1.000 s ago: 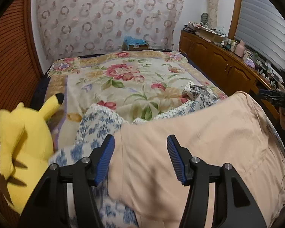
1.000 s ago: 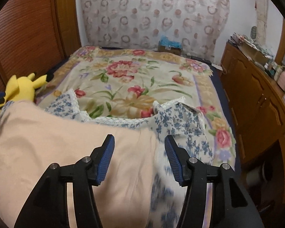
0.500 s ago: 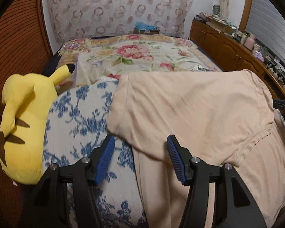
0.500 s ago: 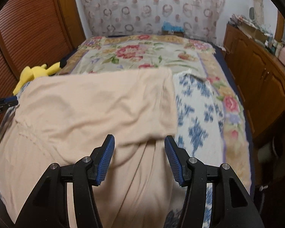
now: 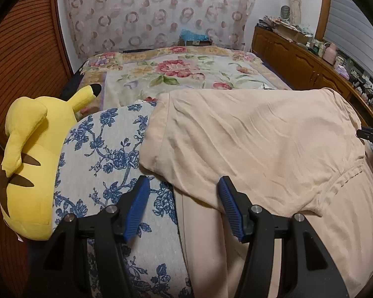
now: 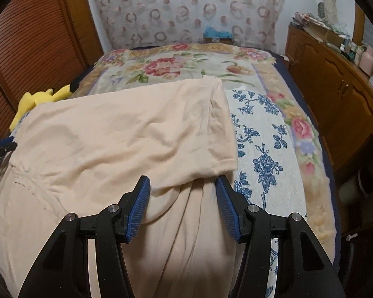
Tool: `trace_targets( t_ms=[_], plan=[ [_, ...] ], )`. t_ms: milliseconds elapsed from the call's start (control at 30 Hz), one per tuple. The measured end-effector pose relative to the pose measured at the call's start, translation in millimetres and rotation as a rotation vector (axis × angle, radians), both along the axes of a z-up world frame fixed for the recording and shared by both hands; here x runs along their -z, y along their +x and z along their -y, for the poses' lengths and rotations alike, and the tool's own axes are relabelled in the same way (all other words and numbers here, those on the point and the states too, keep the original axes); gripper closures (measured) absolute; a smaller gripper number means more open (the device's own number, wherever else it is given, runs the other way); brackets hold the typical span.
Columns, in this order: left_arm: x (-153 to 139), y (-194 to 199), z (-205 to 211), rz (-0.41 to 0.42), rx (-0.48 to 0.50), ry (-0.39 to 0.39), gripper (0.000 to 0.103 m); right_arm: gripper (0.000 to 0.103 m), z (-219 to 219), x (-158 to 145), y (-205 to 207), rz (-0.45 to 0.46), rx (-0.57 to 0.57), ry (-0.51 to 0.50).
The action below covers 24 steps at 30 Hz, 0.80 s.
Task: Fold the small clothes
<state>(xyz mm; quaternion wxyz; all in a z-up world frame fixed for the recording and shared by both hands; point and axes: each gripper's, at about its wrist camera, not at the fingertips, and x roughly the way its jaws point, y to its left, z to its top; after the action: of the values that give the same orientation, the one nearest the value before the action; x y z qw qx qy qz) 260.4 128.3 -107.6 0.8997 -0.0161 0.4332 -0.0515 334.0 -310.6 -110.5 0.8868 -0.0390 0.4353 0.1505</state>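
Observation:
A peach T-shirt (image 5: 248,136) (image 6: 124,129) lies spread on a white cloth with blue flowers (image 5: 102,149) (image 6: 263,149) at the near end of the bed. My left gripper (image 5: 184,182) hovers open over the shirt's left sleeve edge, where it meets the floral cloth. My right gripper (image 6: 182,180) hovers open over the right sleeve hem and the shirt body below it. Neither pair of pads presses on fabric. Each gripper's tip peeks into the other's view at the frame edge.
A yellow plush toy (image 5: 29,154) (image 6: 37,98) lies against the left side of the cloth. The flowered bedspread (image 5: 186,72) stretches beyond. A wooden dresser (image 6: 335,87) crowded with small items runs along the right; slatted wooden doors (image 5: 24,49) stand on the left.
The shirt, bunched up in front of both cameras a second ago, now lies flat on the floral cloth. Both grippers have sunk toward the bed and stay equally wide.

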Motion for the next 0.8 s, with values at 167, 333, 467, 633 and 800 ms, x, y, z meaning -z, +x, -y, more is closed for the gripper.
trace_targets(
  t_ms=[167,333,467,633,800],
  plan=[
    [-4,12,-13,-0.010,-0.029,-0.106,0.050,0.047,-5,1,-4,0.028,0.004,-0.034],
    [-5,22,-23,-0.011,-0.050,-0.149,0.071,0.047,-4,1,-2,0.022,0.009,-0.022],
    [-4,27,-25,-0.014,-0.060,-0.139,0.072,0.047,0,-1,4,0.019,0.020,-0.018],
    [-7,27,-22,0.008,-0.044,-0.128,0.091,0.051,3,-3,12,0.018,0.041,0.004],
    [-17,28,-18,0.042,-0.032,-0.114,0.096,0.069,1,-7,18,0.034,0.040,0.014]
  ],
)
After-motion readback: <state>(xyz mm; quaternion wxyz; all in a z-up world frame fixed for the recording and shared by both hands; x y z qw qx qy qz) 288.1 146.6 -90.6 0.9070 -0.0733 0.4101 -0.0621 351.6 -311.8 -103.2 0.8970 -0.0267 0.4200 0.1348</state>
